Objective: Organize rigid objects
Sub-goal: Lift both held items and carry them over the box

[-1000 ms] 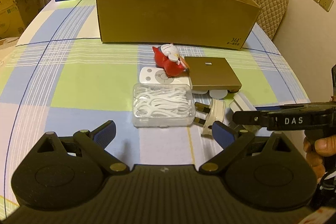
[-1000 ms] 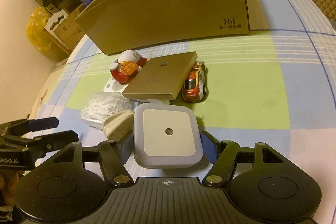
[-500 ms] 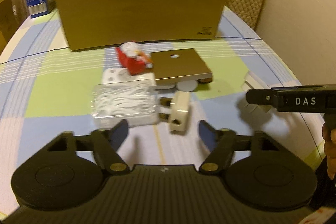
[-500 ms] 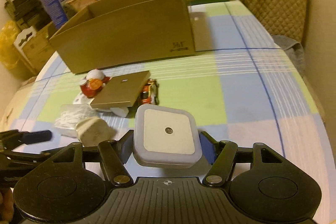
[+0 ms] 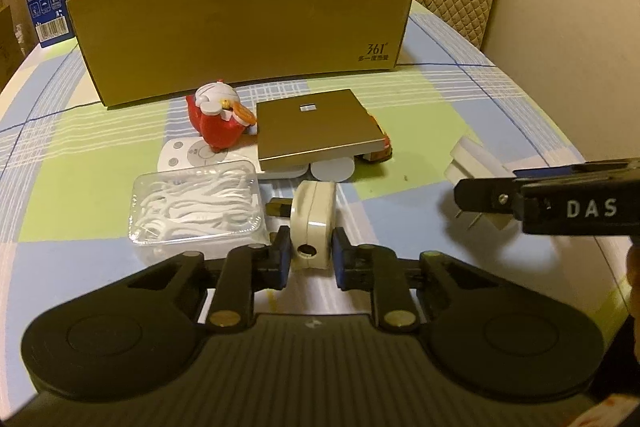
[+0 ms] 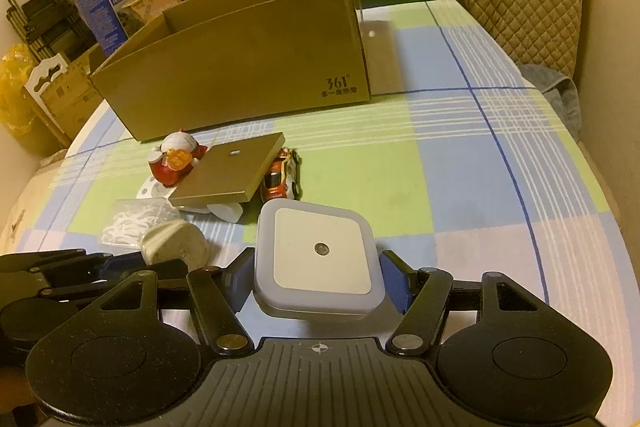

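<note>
Left gripper (image 5: 308,253) clamped on cream plug (image 5: 312,217), on worktop (image 5: 80,163). Right gripper (image 6: 316,277) clamped on square night light (image 6: 320,259), above worktop. Cardboard box (image 5: 240,27) contents unseen. Still loose: floss-pick case (image 5: 196,203), red figurine (image 5: 218,119), gold slab (image 5: 316,127), toy car (image 6: 282,175).

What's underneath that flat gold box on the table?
The gold box rests on white round pieces at its front edge and an orange toy car at its right side. Whatever lies further under its middle is covered.
</note>
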Demonstrator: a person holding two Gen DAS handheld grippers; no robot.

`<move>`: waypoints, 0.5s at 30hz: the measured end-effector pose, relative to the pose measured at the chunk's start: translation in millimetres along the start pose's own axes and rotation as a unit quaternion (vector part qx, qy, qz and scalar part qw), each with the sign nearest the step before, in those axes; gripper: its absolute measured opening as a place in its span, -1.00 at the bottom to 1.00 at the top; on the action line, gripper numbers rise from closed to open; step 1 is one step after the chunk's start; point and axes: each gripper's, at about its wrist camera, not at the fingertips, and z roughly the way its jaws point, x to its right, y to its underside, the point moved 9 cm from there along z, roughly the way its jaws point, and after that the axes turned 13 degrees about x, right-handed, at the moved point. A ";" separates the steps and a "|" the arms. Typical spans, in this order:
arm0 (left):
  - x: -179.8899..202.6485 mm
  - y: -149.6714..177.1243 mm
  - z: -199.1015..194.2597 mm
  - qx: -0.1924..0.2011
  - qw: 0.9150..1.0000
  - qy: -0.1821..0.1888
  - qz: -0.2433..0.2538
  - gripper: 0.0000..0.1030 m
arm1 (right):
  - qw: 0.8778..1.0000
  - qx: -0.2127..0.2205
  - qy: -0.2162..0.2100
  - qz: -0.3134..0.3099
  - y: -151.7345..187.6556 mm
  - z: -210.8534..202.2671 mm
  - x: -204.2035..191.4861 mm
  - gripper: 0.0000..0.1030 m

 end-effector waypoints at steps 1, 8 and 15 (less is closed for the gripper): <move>0.2 0.3 -1.3 -0.002 1.000 0.000 0.001 -0.67 | 1.000 0.001 0.001 -0.004 0.1 -0.6 -0.8 0.21; 2.4 0.0 -20.4 0.000 1.000 0.011 -0.008 -0.68 | 1.000 0.004 0.008 -0.014 1.5 -9.2 -6.8 0.21; 0.0 -15.6 -48.4 0.021 0.999 0.011 -0.022 -0.68 | 1.000 0.012 0.016 -0.018 1.2 -29.1 -16.2 0.21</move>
